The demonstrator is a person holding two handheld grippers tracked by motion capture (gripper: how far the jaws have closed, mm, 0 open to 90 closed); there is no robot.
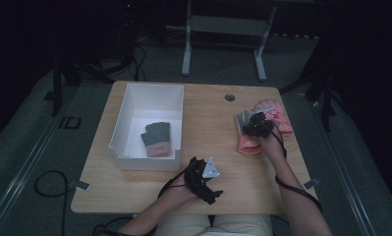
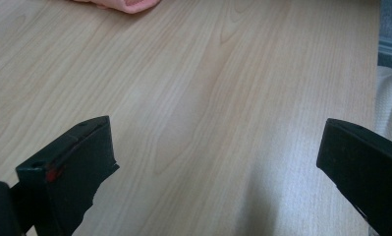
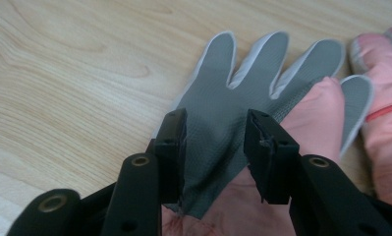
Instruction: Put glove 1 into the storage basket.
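**Right gripper closing on grey glove, may snag pink one**

High view: right gripper (image 1: 257, 126) over gloves at table's (image 1: 208, 147) right; white box (image 1: 120, 132) holds another pair.

Left gripper view: left gripper (image 2: 218, 162) released, empty.

Right gripper view: jaws part-closed around grey glove (image 3: 233, 93), grip unclear; pink glove (image 3: 311, 113) overlaps, could drag along.

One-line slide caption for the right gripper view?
Right hand-held gripper, jaws partly closed, astride the grey palm of a pink glove lying on the wooden table.
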